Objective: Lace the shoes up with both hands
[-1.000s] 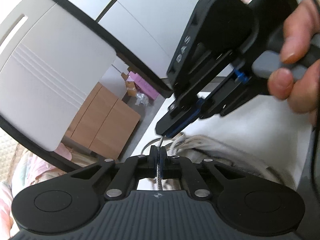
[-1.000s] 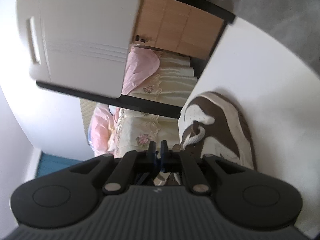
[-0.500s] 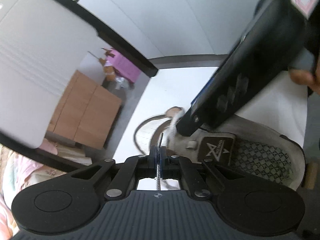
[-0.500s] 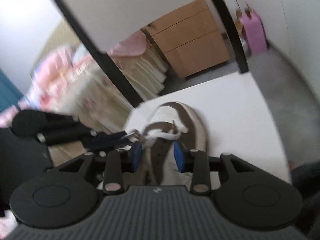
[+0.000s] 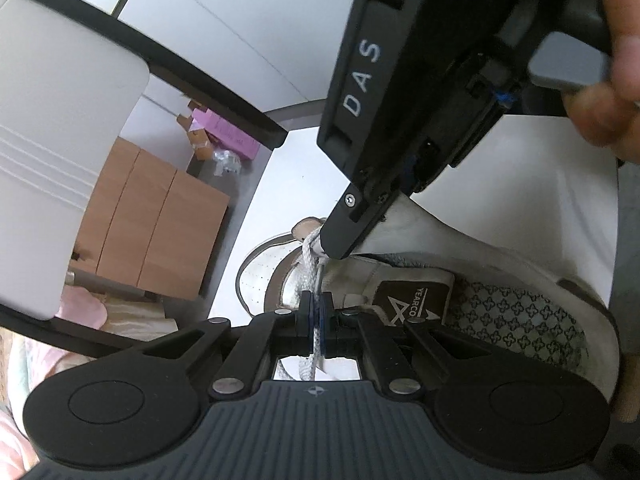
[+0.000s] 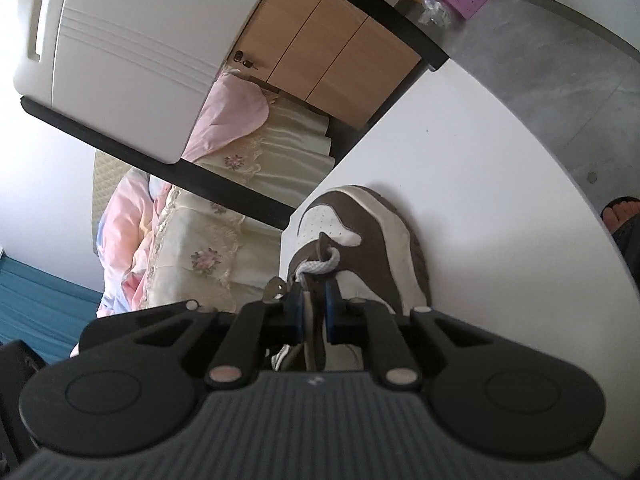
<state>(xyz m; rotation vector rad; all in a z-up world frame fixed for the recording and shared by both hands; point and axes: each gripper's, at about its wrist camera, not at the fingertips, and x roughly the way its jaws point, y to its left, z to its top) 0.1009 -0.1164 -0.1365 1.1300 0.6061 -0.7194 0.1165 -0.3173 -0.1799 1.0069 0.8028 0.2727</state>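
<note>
A brown and white sneaker (image 6: 376, 240) lies on the white table (image 6: 480, 152), toe pointing away. My left gripper (image 5: 318, 312) is shut on the white shoelace (image 5: 308, 264), which runs up from between its pads to the shoe's throat. Beside it are the tongue label (image 5: 416, 304) and the patterned insole (image 5: 516, 320). My right gripper (image 6: 312, 312) reaches in over the shoe, its tip (image 5: 340, 246) at the lace eyelets. Its jaws are closing with the brown eyelet flap (image 6: 308, 320) between the pads and a slim gap on one side. A lace loop (image 6: 320, 266) sits just beyond them.
A white chair back (image 6: 120, 40) with a black frame hangs past the table's far edge. Beyond it are a wooden cabinet (image 5: 152, 220), a pink box (image 5: 224, 132) on the grey floor, and a bed with pink floral bedding (image 6: 200, 240). A sandalled foot (image 6: 620, 216) shows at right.
My right gripper spread its jaws wide, then narrowed them around the eyelet flap as it swung back over the shoe. My left gripper sank closer to the shoe, still holding the lace.
</note>
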